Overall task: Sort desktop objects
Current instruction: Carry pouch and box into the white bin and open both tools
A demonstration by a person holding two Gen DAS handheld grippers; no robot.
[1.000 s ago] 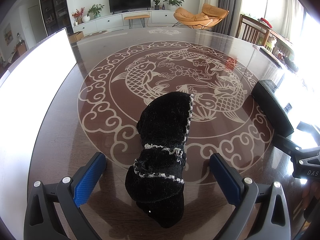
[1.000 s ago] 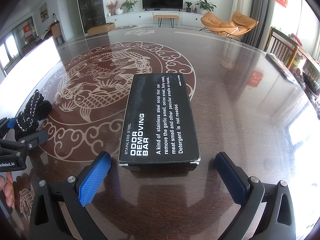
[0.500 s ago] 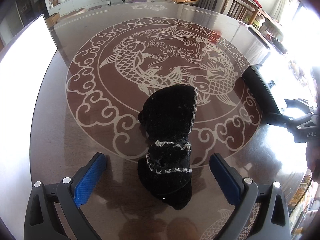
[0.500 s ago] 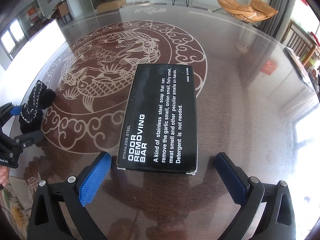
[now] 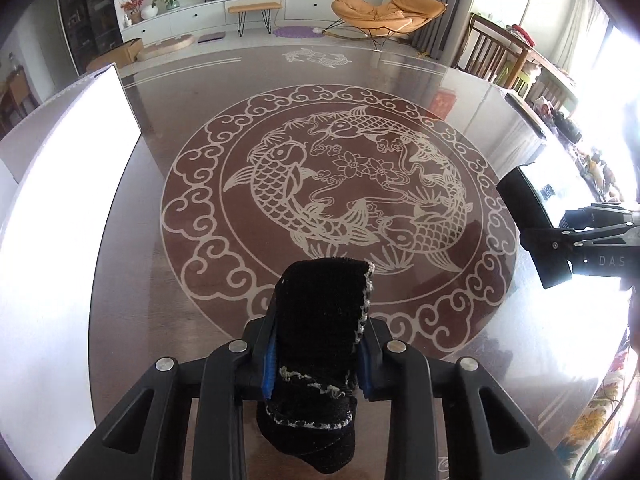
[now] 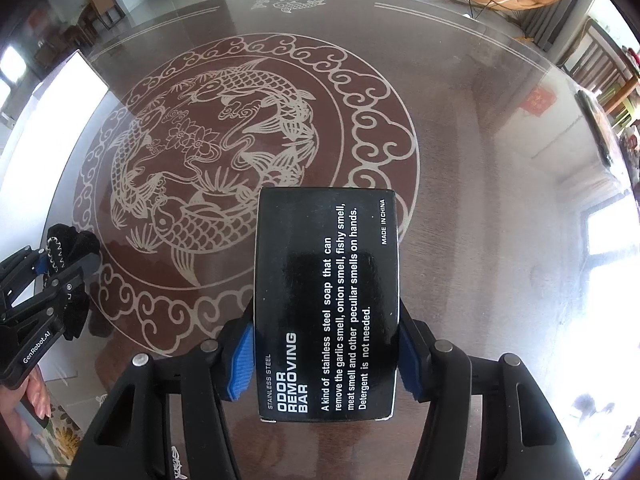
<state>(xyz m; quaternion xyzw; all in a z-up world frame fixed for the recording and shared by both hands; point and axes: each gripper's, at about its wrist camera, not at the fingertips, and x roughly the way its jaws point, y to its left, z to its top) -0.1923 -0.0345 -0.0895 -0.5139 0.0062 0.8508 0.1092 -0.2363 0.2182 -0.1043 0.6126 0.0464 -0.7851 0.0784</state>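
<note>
— Sunlight floods the living room; the round glass-topped table [image 5: 168,280] with its white koi medallion [image 5: 340,208] shines under it. What is the left gripper [image 5: 316,356] doing?

— Its blue pads are pinched in tight on a black knitted piece with pale trim [image 5: 320,344], something like a sock or mitten. The fabric bulges up between the fingers and hangs below them, over the near rim of the medallion. Whether its lower end touches the glass I cannot tell.

— And the right gripper [image 6: 326,354]?

— Its jaws are closing, and the pads already sit against both long sides of the black box [image 6: 328,300] printed "ODOR REMOVING BAR". The box lies flat along the fingers, label up, its far end over the edge of the koi ring.

— Are the two close together?

— Well apart. From the right wrist view the left gripper shows at the far left edge with the dark fabric in it, and a person's hand [image 6: 24,396] behind it.

— Anything else?

— Only a white board [image 5: 52,208] along the left edge of the table.
</note>
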